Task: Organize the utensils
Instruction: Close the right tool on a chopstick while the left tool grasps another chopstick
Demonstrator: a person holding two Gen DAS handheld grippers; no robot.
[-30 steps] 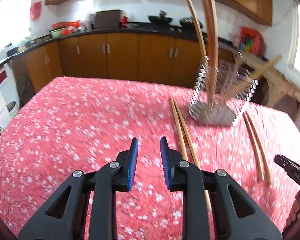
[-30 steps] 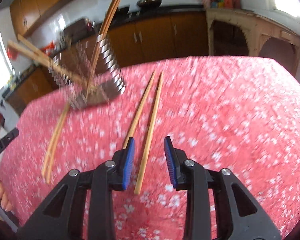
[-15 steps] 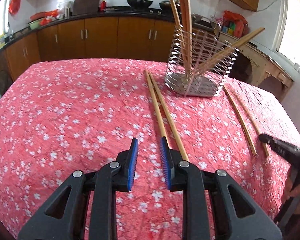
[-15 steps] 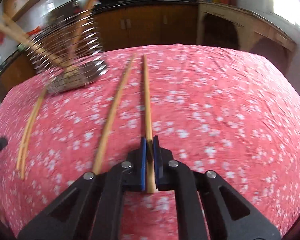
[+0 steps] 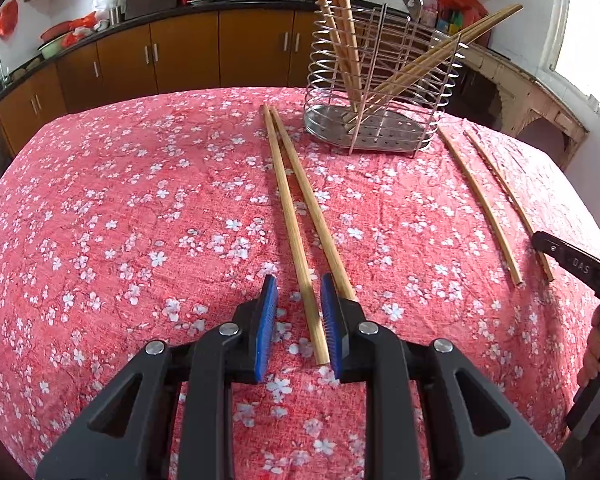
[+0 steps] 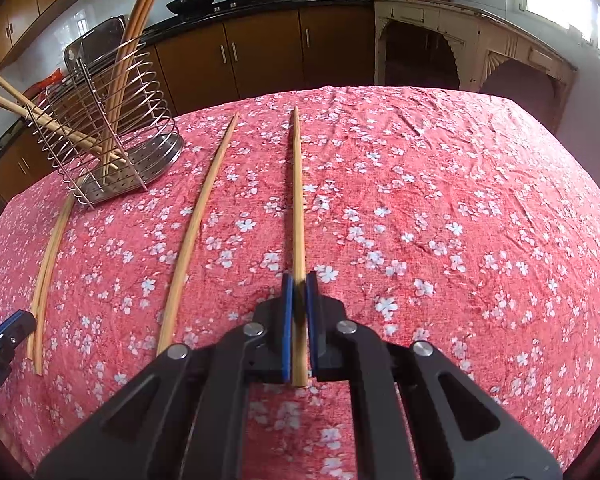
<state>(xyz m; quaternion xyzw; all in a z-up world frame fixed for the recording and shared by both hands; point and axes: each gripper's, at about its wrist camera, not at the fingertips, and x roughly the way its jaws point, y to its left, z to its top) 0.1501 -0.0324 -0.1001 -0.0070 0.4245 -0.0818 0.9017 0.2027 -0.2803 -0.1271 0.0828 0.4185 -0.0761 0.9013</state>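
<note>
Right fingers clamp a chopstick as the left closes in on a second

On the cloth-covered counter, the wire holder at 10 o'clock in the right view already stands four sticks; four more lie flat. The right gripper, open a second ago with its chopstick between the pads, has pinched shut on the near end, ready for lifting toward the holder. The left gripper, fingers a little apart and gripping nothing, has dropped to straddle the left stick of its pair; its neighbour lies outside.
</note>
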